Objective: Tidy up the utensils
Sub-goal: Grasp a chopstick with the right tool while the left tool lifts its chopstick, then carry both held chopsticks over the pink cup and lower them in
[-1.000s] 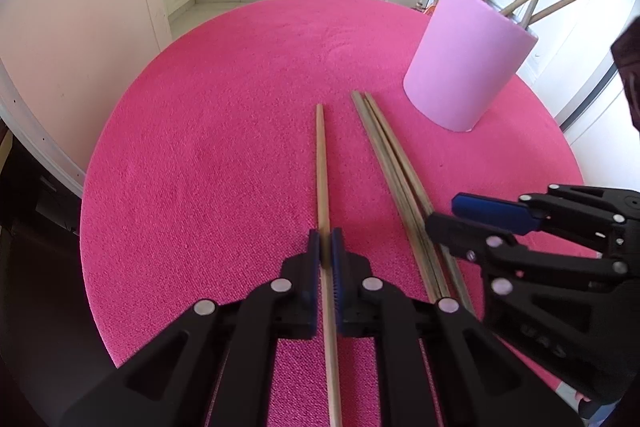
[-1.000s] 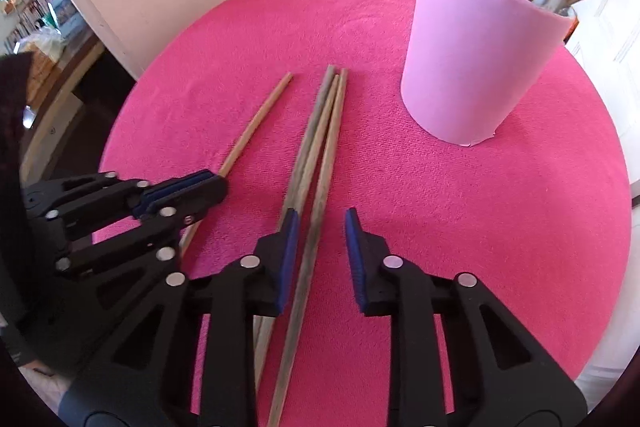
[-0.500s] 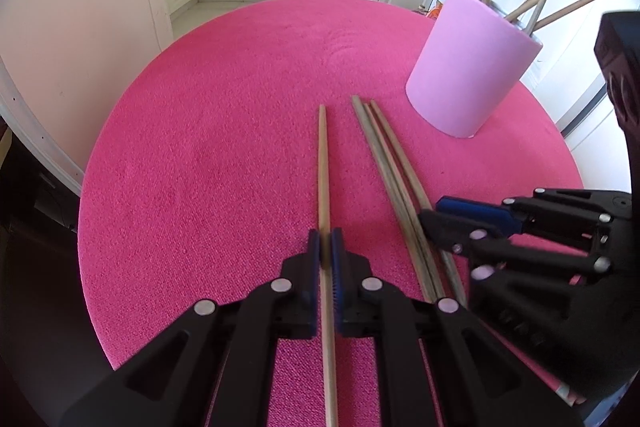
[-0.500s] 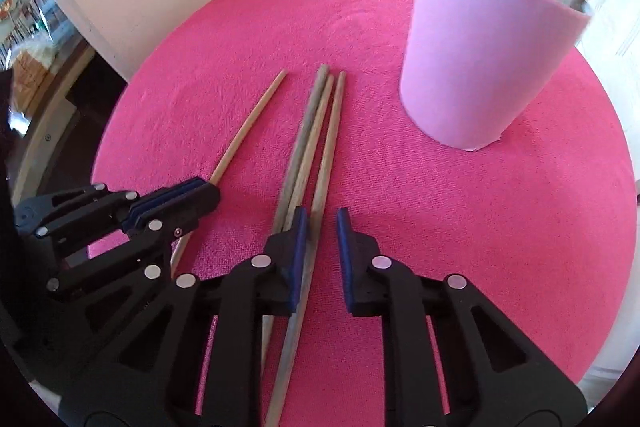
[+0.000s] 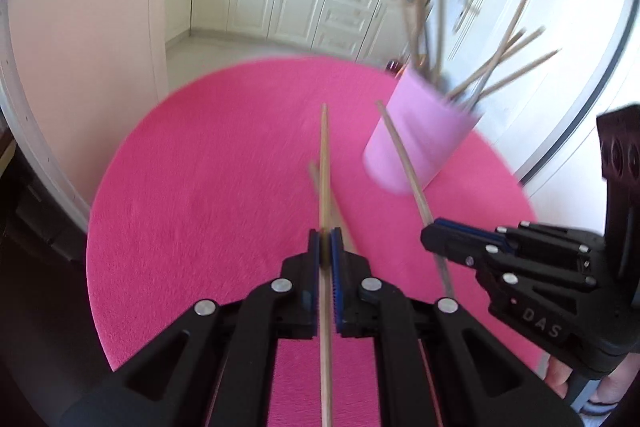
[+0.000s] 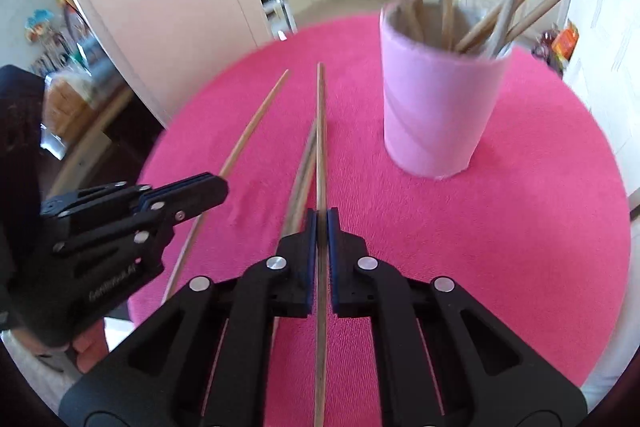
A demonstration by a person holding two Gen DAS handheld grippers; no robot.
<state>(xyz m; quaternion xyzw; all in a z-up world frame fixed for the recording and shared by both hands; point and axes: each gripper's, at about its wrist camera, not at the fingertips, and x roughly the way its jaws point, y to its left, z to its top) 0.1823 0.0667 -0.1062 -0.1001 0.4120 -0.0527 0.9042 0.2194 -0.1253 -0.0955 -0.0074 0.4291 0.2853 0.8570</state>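
Both chopsticks have left the pink cloth since a second ago: the left hand-held gripper (image 5: pixel 327 247) pinches a pale chopstick (image 5: pixel 325 163), and the right hand-held gripper (image 6: pixel 320 223), whose jaws have just been closing, clamps a darker chopstick (image 6: pixel 320 131). Two more sticks (image 6: pixel 302 167) lie on the round worktop (image 6: pixel 520 227). Next, I judge, each tip must be steered into the pink holder (image 6: pixel 436 115) near the far right edge. Kitchen cabinets (image 5: pixel 288 7) stand behind.

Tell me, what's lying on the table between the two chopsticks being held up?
In the right wrist view, two darker chopsticks lie together on the pink tablecloth, between the left stick and the right stick.
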